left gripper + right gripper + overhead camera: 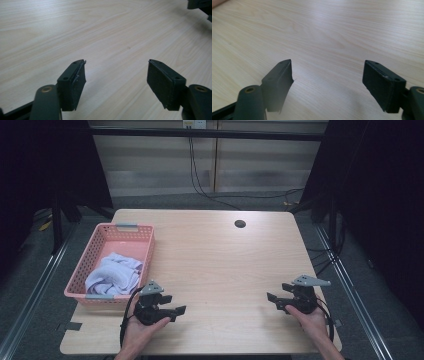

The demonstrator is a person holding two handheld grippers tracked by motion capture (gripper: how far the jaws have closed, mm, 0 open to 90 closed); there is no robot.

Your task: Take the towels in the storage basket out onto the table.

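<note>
Gaping left hand-held gripper [116,75], right hand-held gripper [327,77], both empty

Pale lavender cloth [113,274], crumpled into a loose heap, lying inside pink slatted basket [100,239] at tabletop's left edge; basket upright, grey handles at both ends.

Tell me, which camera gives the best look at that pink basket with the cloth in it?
The high view: the pink basket sits whole at the table's left edge, a pale lavender cloth bundled inside. The two gripper views look across bare tabletop between open jaws, so they add nothing about the basket.
</note>
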